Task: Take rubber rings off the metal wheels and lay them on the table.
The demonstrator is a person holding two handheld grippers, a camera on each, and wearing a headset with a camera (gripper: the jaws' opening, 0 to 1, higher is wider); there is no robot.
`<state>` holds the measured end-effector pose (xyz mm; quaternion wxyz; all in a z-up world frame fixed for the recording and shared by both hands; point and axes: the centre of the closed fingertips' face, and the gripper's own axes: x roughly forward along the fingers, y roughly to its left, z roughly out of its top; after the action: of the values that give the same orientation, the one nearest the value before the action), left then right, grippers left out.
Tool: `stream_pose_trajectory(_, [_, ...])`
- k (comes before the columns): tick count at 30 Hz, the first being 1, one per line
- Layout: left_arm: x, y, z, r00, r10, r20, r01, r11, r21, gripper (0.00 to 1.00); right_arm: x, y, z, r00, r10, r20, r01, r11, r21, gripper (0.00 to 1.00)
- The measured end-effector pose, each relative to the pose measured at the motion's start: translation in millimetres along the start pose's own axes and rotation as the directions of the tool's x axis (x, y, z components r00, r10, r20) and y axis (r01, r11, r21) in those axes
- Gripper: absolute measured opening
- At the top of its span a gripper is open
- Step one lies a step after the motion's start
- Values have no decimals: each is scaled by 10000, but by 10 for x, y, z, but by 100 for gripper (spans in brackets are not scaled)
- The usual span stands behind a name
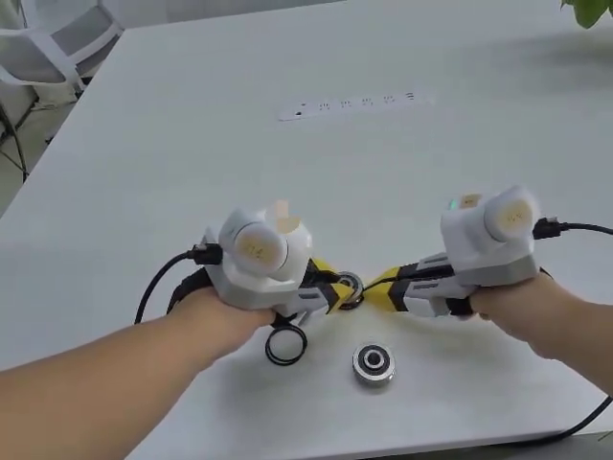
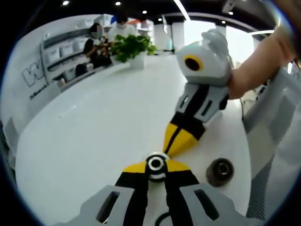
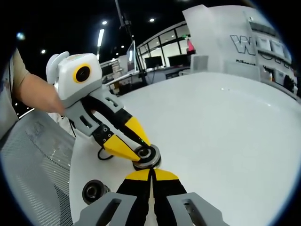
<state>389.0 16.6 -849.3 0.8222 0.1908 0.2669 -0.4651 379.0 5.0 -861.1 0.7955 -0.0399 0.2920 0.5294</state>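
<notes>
**Wheel pinched between two grippers at the near edge of the bench**

The metal wheel (image 1: 348, 285) sits low over the white bench (image 1: 192, 144), caught between the yellow tips of the two grippers, which meet nose to nose. The left gripper (image 1: 330, 292) comes in from the left. In the left gripper view its jaws are closed down on the wheel, which sits right between their tips with its bright hub facing the camera.

The right gripper (image 1: 376, 285) comes in from the other side. In the right gripper view its jaws are pressed together with only a thin seam between them, their tips right at the wheel's rim. Whether they have a rubber ring pinched there is too small to tell.

A loose rubber ring (image 1: 269, 345) lies flat on the bench just below the left gripper, near the person's left hand (image 1: 215, 321). A second wheel (image 1: 373, 364) lies flat to its right — just in front of the two grippers and touching neither.

Farther back, a white power strip (image 1: 354, 103) lies across the middle of the bench. A white chair (image 1: 67, 38) stands at the far left corner, and green leaves (image 1: 589, 10) show at the top right.
</notes>
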Motion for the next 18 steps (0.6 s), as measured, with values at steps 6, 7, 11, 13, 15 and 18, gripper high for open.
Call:
stream_pose_trajectory(6, [-1,-1,0,10000,53,-28,-54,10000,-41,13,-36,-23,16,9995,87,302,-115,9954,947,0])
stream_pose_trajectory(7, [-1,-2,0,10000,65,-32,-65,10000,-36,13,-35,-20,22,9993,98,358,-137,9937,1116,0])
stream_pose_trajectory(11, [-6,-7,-4,9999,108,-69,-108,9999,-55,13,-44,-28,54,9967,113,809,-301,9714,2353,0])
stream_pose_trajectory(13, [-10,-15,-8,9999,102,-88,-103,9999,-73,12,-55,-50,86,9942,53,1079,-343,9625,2691,0])
stream_pose_trajectory(15, [-10,-28,-11,9999,113,-97,-114,9999,-99,12,-62,-51,98,9931,107,1166,-445,9557,2911,0])
stream_pose_trajectory(18, [-10,-39,-10,9998,142,-120,-143,9998,-115,12,-55,-41,111,9912,110,1319,-535,9450,3226,0])
